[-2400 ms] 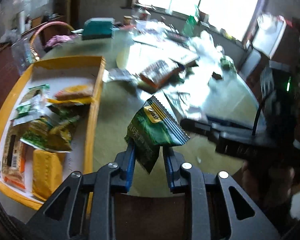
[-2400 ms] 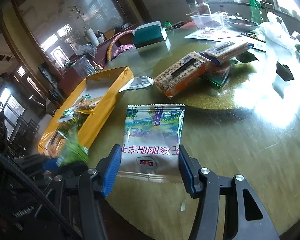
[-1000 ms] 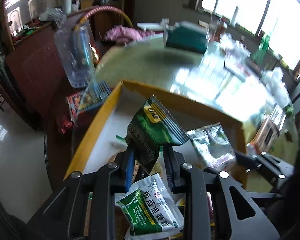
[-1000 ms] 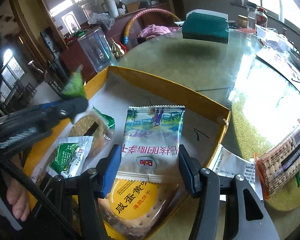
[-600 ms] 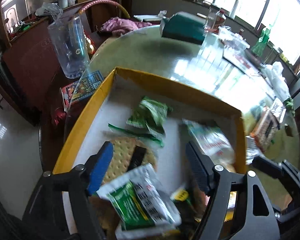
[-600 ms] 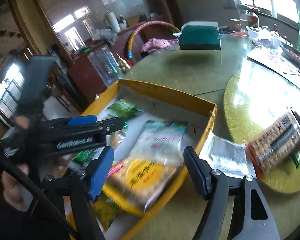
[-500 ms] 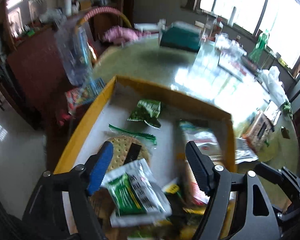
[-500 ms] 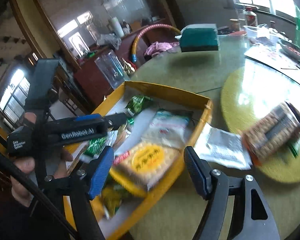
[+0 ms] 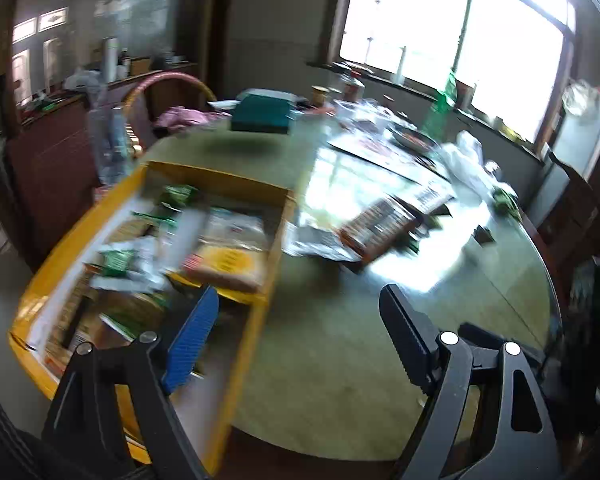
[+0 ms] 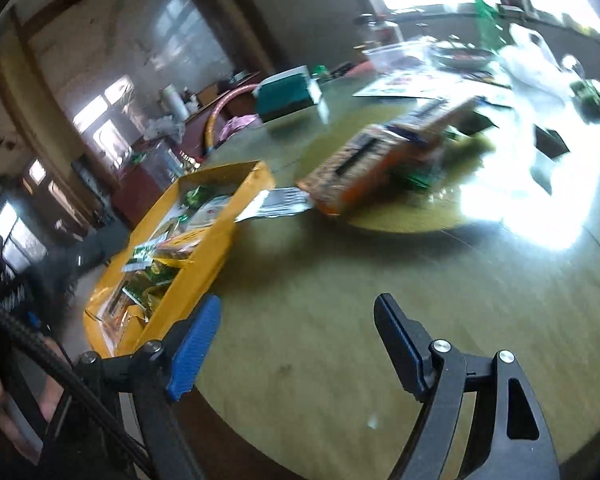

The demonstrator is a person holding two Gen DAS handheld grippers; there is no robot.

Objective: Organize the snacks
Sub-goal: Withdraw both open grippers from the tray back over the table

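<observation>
Both packets dropped into yellow box [image 9: 278,240] since earlier; I see left tool [image 9: 296,338] and right tool [image 10: 296,340] wide open, empty, above surface [image 10: 340,280].

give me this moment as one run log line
left gripper: open, empty | right gripper: open, empty | yellow tray: holds snack packets | orange cracker pack: on table, outside tray

a teal box [image 9: 261,118] and white plastic bag [image 9: 466,159] sit well apart on the round table [image 9: 340,360].
</observation>
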